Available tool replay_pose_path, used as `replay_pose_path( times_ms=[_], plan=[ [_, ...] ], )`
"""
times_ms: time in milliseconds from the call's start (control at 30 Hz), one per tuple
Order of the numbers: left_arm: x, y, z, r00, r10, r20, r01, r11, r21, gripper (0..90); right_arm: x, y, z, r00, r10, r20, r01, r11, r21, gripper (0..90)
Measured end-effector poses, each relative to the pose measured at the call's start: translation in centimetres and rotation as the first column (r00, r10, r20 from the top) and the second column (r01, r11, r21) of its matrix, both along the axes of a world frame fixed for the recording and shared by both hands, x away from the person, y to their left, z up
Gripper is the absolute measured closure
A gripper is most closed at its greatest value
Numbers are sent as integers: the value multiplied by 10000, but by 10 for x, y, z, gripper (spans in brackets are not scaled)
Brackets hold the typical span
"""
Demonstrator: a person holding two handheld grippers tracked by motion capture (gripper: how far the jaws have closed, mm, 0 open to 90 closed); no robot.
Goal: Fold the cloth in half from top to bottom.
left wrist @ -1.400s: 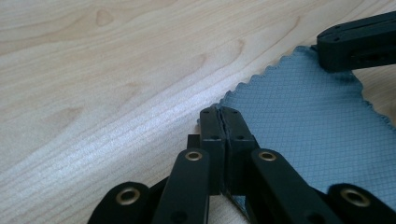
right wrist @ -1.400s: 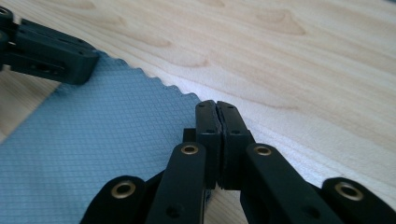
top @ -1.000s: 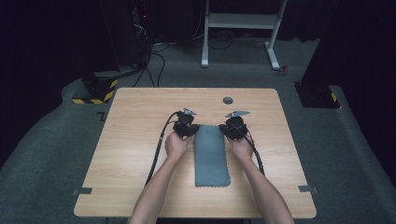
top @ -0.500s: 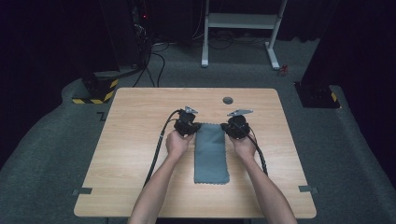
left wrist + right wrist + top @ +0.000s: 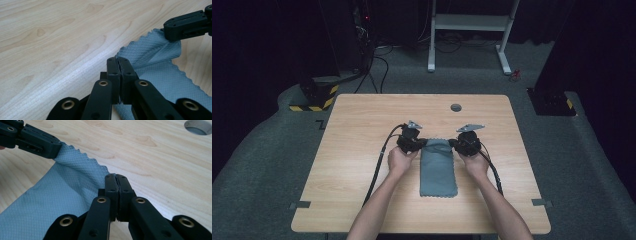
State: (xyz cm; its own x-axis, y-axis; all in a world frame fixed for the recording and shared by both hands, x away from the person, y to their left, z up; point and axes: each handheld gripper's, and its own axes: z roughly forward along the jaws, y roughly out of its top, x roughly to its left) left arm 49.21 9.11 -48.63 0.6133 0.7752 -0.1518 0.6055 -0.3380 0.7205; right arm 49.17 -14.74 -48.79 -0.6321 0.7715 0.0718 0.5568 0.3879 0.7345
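Note:
A grey-blue cloth (image 5: 438, 172) lies folded into a long strip on the wooden table (image 5: 357, 125), running toward the person. My left gripper (image 5: 424, 144) is shut on its far left corner, and my right gripper (image 5: 453, 144) is shut on its far right corner. In the left gripper view the closed jaws (image 5: 117, 60) pinch the cloth's edge (image 5: 160, 77), with the right gripper (image 5: 172, 32) clamping the other corner farther off. The right gripper view shows its jaws (image 5: 115, 176) closed on the scalloped edge of the cloth (image 5: 62, 195), and the left gripper (image 5: 53, 148) holding the opposite corner. The far edge is raised slightly between them.
A round cable hole (image 5: 456, 107) sits in the tabletop beyond the grippers. Black cables (image 5: 379, 160) trail from both grippers toward the near edge. A white frame (image 5: 469, 30) and dark equipment stand on the floor past the table.
Both grippers have drawn a little back toward the person, bringing the cloth's far edge with them. Both stay shut on the corners.

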Motion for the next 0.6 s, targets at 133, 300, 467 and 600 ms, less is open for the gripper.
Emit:
replay_pose_path(
  times_ms=[133, 300, 467, 600],
  plan=[
    [-5, -1, -2, 10000, -96, 11, 96, 9999, -30, 883, -4, -3, -3, 10000, 94, -21, -93, 9999, 80, 890],
    [-12, -1, -6, 9999, -138, -34, 137, 9998, -124, 882, -9, -6, -5, 9998, 170, -35, -170, 9997, 161, 890],
    [-18, 0, -8, 9999, -153, -48, 152, 9997, -181, 882, -16, -6, -6, 9994, 334, -1, -334, 9994, 75, 890],
    [-23, 0, -8, 9996, -284, 19, 284, 9996, -39, 882, -20, -6, -9, 9991, 413, -59, -412, 9991, 62, 889]
  ],
)
